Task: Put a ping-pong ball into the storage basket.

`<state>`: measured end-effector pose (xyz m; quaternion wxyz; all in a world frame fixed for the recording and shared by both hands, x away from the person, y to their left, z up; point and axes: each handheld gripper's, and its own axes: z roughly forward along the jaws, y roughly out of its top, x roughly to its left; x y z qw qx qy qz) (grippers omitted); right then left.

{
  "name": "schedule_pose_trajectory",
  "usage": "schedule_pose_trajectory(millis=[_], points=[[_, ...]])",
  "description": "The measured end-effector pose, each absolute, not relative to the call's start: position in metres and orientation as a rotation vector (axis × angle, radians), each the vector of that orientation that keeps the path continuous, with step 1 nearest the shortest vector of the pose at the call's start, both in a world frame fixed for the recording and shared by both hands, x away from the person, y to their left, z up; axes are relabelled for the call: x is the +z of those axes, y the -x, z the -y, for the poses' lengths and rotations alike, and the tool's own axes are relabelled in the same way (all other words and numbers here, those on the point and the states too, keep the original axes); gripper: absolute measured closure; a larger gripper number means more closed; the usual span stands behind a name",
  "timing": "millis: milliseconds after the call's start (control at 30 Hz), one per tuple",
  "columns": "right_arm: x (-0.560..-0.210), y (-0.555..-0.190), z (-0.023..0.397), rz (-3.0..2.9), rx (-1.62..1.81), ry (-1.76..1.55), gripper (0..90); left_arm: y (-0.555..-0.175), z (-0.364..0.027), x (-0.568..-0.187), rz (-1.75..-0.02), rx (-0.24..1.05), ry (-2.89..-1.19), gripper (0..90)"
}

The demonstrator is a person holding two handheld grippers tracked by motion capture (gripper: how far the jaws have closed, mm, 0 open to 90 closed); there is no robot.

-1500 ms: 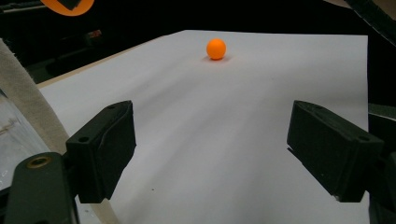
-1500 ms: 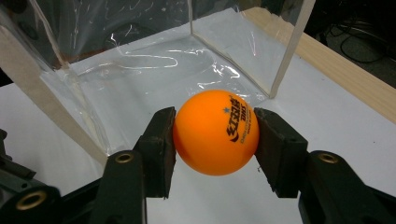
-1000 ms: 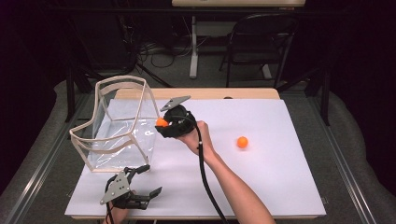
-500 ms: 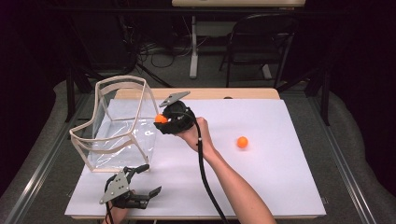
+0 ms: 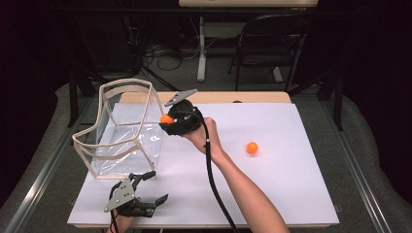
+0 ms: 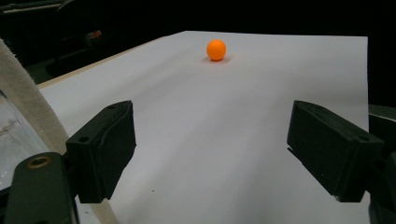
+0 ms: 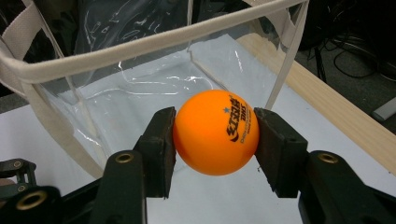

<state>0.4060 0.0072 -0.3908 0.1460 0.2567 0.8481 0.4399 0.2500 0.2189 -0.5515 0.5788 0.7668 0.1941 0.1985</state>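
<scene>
Plainly orange ball (image 7: 215, 131), dark printed logo.

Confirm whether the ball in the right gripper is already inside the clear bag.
No: the orange ball sits clamped in the right gripper, outside the clear bag's rim.

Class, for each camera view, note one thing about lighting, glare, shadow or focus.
High view: the white table is brightly lit while the room behind is dark. Left gripper view: the loose orange ball casts a small soft shadow; the near fingers look soft. Right gripper view: glare streaks the clear bag; the print on the held ball is sharp.
</scene>
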Motion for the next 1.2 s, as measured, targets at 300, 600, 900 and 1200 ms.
schedule_pose_trajectory(millis=[300, 600, 900, 1200], points=[[-0.378, -0.407, -0.012, -2.434, 1.281, -0.723, 50.8, -0.25, -0.219, -0.552, -0.455, 0.465, -1.794, 15.7], [-0.371, -0.406, -0.018, -2.435, 1.289, -0.706, 50.8, -0.252, -0.218, -0.552, -0.453, 0.458, -1.79, 15.6], [-0.361, -0.407, -0.025, -2.429, 1.282, -0.68, 50.9, -0.251, -0.219, -0.551, -0.453, 0.46, -1.786, 15.6], [-0.351, -0.41, -0.033, -2.428, 1.291, -0.663, 50.9, -0.25, -0.218, -0.551, -0.455, 0.468, -1.793, 15.6]])
